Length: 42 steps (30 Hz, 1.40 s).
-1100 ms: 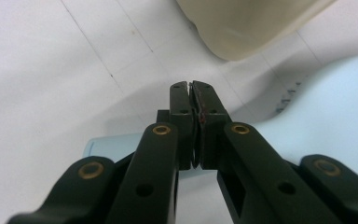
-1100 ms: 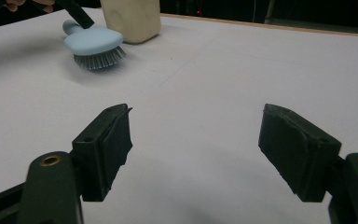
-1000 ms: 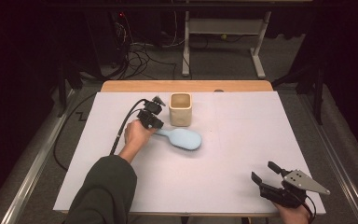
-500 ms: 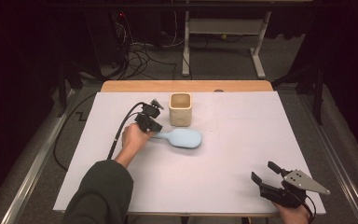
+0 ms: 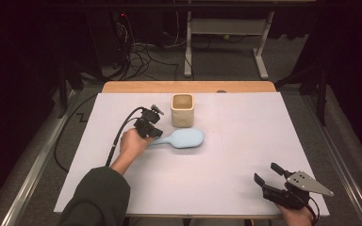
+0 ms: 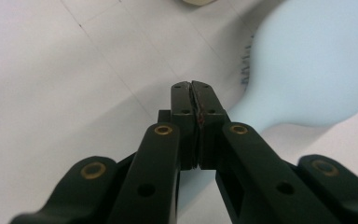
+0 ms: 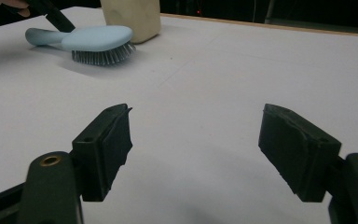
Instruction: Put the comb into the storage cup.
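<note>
On the white table [image 5: 245, 141], a pale-blue hairbrush [image 5: 181, 139] lies bristles down.

The brush [image 5: 185, 139] looks like smooth matt pale-blue plastic with stiff grey bristles. The cup [image 5: 182, 109] is matt cream. A matt white sheet covers the wooden table [image 5: 188, 87].

high: above, looking forward-down | tool views: low, close to table | shared: brush [image 5: 184, 138]

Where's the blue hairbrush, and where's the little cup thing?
blue hairbrush [image 5: 185, 138], high view, on the back of its head.
cup [image 5: 183, 113], high view, on its front wall.
</note>
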Tool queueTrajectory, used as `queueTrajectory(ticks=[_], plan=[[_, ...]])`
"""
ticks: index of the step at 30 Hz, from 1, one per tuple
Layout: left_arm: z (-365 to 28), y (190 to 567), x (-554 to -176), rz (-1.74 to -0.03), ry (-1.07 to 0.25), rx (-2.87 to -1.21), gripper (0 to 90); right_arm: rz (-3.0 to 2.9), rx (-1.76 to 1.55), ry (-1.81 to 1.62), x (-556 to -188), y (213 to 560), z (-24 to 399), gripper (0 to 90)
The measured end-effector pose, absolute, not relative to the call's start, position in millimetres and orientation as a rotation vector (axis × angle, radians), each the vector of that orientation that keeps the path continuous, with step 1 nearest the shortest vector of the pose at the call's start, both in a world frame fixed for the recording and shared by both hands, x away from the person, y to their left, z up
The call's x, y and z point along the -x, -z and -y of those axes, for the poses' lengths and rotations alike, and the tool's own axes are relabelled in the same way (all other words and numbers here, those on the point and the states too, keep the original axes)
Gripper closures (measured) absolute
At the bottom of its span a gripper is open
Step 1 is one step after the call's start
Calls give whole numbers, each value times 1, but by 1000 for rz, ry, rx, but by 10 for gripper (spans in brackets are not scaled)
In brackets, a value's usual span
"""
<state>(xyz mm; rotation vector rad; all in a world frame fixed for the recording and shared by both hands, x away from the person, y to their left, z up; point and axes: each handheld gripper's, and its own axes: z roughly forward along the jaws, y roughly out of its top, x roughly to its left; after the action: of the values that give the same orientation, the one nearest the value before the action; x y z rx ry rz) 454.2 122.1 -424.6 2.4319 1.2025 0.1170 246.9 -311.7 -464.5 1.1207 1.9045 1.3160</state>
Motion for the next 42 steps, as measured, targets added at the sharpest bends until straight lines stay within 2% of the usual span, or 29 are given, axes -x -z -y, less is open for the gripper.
queueTrajectory(ticks=[42], plan=[[-130,428,-407,-1113,-94,-2421,880,-1905,-1114,-1310,-247,464,311,259]])
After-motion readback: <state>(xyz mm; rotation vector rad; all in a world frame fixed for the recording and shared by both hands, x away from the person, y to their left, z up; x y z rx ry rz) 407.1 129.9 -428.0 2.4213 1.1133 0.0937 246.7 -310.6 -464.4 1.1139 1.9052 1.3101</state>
